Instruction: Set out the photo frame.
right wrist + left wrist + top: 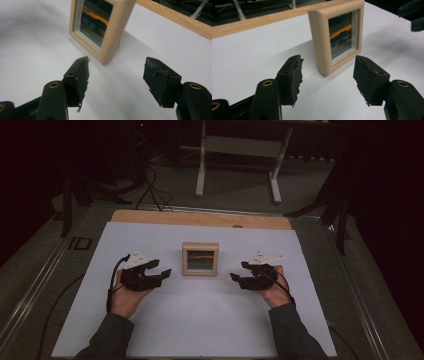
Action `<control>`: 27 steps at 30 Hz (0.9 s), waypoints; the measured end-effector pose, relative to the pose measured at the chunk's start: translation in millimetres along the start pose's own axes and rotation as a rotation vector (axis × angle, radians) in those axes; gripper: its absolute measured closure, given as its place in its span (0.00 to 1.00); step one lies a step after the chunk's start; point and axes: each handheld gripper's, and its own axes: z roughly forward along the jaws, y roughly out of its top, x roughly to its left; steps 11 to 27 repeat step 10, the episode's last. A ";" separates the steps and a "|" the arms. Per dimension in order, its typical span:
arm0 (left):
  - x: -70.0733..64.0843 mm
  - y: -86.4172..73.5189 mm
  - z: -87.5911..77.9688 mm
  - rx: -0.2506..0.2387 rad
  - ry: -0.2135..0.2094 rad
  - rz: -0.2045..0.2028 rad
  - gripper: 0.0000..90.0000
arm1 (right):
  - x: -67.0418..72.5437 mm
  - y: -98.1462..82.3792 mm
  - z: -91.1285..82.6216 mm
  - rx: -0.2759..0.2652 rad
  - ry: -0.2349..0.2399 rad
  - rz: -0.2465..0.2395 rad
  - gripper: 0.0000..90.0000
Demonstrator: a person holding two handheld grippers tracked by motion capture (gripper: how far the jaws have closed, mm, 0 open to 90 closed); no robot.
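A small wooden picture frame (200, 259) stands upright at the centre of the white counter (150, 330), glass facing the person, likely so both sides can be reached. The left tool (161, 269) waits at nine o'clock of it, the right tool (239, 271) at three o'clock. Both are spread wide, holding nothing and touching nothing, apparently poised to grip the frame's side edges.
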 end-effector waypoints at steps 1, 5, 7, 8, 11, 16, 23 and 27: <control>0.4 -3.0 -3.0 -0.002 0.001 0.000 0.44 | -1.2 -3.3 -3.0 0.000 -0.004 0.004 0.41; 2.0 -16.5 -14.7 -0.003 0.012 -0.007 0.44 | -5.2 -19.0 -16.1 -0.011 -0.019 0.042 0.41; 3.2 -20.3 -17.5 -0.002 0.015 -0.011 0.43 | -6.2 -23.6 -19.5 -0.013 -0.021 0.052 0.41; 3.2 -20.3 -17.5 -0.002 0.015 -0.011 0.43 | -6.7 -28.4 -22.4 -0.017 -0.025 0.064 0.41; 8.0 -34.1 -24.5 0.018 0.035 -0.024 0.43 | -8.4 -44.9 -30.8 -0.021 -0.037 0.096 0.41; 8.0 -34.1 -24.5 0.018 0.035 -0.024 0.43 | -8.4 -44.9 -30.8 -0.021 -0.037 0.096 0.41; 8.0 -34.1 -24.5 0.018 0.035 -0.024 0.43 | -8.4 -44.9 -30.8 -0.021 -0.037 0.096 0.41; 8.0 -34.1 -24.5 0.018 0.035 -0.024 0.43 | -8.4 -44.9 -30.8 -0.021 -0.037 0.096 0.41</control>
